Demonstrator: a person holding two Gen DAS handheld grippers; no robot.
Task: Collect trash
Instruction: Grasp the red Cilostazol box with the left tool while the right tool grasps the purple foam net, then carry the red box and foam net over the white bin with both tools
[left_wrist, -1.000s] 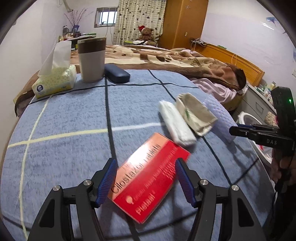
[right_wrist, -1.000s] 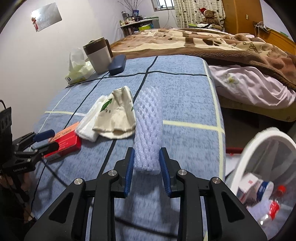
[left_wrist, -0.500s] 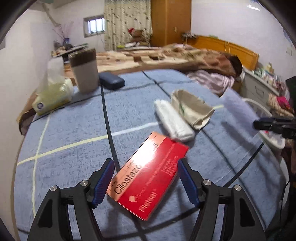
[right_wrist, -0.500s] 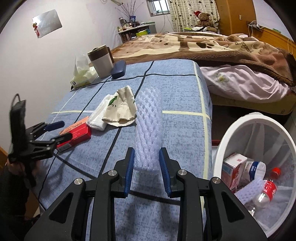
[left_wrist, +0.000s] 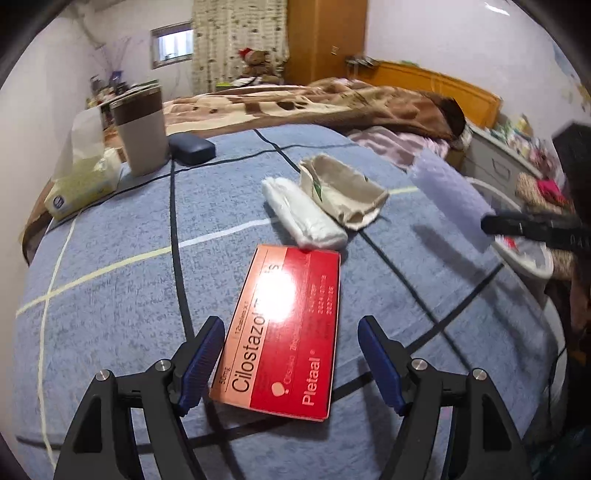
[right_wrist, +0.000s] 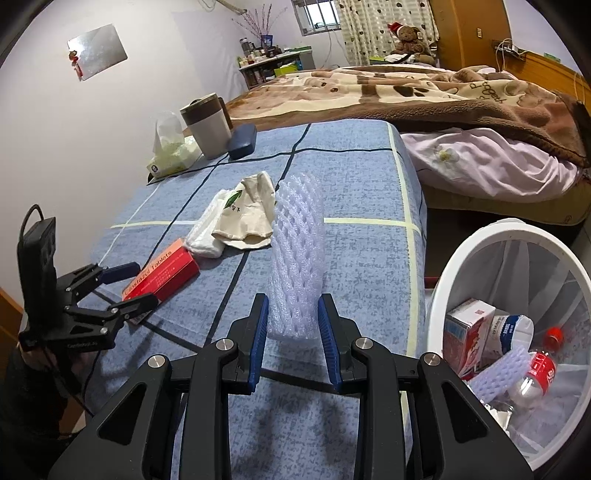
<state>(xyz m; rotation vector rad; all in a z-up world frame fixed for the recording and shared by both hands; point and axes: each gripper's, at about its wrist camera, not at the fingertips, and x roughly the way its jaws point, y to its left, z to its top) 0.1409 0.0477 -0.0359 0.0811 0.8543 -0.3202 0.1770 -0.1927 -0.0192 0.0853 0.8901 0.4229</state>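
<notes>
The right gripper (right_wrist: 291, 317) pinches the white foam mesh sleeve (right_wrist: 297, 254) between its jaws, best released above the white bin (right_wrist: 461, 258), while the left gripper (left_wrist: 291, 362)'s jaws are opening astride the flat red cardboard tablet box (left_wrist: 288, 328), untouched.

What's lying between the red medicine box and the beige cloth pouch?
A rolled white wad lies between them, touching the red medicine box and alongside the beige cloth pouch. Left wrist view shows it best.

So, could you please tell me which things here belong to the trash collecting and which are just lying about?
Job in hand:
foam net sleeve, held in the right gripper
red tablet box
white wad
beige pouch
white bin

Lying about:
tumbler
tissue pack
dark case
</notes>
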